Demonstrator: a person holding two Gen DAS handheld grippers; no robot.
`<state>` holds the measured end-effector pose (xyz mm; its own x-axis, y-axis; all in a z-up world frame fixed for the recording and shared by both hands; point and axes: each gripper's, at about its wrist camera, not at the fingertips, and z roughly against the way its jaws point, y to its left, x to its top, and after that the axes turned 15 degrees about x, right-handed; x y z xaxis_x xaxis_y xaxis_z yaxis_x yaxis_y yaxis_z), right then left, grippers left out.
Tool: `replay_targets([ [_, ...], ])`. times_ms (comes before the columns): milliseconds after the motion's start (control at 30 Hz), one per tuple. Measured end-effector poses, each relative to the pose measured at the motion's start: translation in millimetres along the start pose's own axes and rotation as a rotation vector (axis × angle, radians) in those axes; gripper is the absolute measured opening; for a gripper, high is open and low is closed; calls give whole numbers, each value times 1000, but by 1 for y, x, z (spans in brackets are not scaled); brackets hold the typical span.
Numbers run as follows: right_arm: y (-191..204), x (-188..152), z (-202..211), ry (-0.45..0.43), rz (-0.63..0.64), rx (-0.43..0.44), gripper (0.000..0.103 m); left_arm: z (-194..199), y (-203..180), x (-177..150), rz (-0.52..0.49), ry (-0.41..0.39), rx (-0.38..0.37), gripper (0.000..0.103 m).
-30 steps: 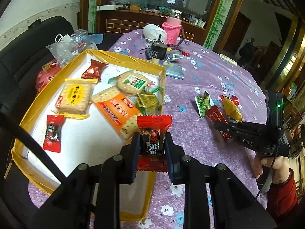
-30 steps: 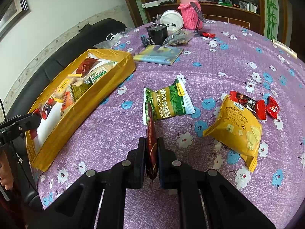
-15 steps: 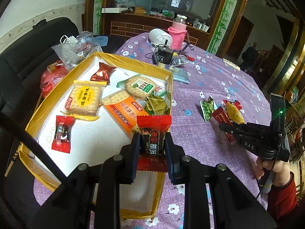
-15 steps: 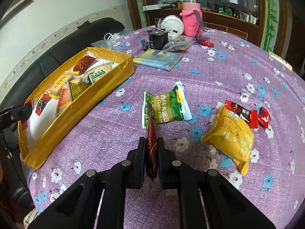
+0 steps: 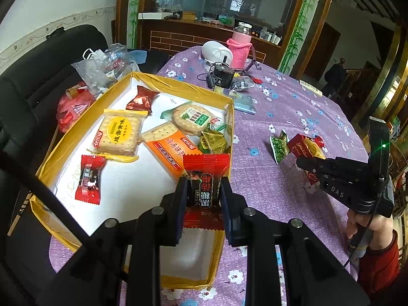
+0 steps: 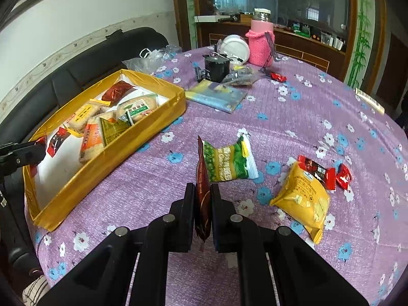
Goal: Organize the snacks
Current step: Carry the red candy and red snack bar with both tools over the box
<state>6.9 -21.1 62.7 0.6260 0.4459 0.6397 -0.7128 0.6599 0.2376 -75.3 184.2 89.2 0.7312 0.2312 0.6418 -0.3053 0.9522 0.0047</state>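
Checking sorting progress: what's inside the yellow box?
In the yellow box: a square cracker pack, round cracker, orange pack, green sachets, two red candies. The left gripper hides the near corner.

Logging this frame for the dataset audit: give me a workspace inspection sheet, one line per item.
Surface: round table under a purple floral cloth, no spills seen.
Job's things: yellow box holds biscuit packs and candies; green pea pack, yellow cracker pack and red candies lie loose on the cloth.
Clutter: pink knitted jar, white bowl, black device, booklet.
Grippers: left gripper jaws shut on a red candy above the box's near end; right gripper jaws shut on a dark red sachet.
Cables: black cable crossing the left view.
Surroundings: black sofa, wooden cabinet.
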Motion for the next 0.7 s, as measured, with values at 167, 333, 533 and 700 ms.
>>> replay_targets([
  [167,13,4,-1,0,32,-9,9,1,8,-1,14,-3,7,27],
  [333,21,8,-3,3,49,-13,9,0,15,-2,25,-2,13,27],
  [533,36,13,-6,6,85,-11,9,-2,25,-5,39,3,23,27],
  [700,49,19,-3,-10,66,96,9,-10,37,-7,54,25,38,27],
])
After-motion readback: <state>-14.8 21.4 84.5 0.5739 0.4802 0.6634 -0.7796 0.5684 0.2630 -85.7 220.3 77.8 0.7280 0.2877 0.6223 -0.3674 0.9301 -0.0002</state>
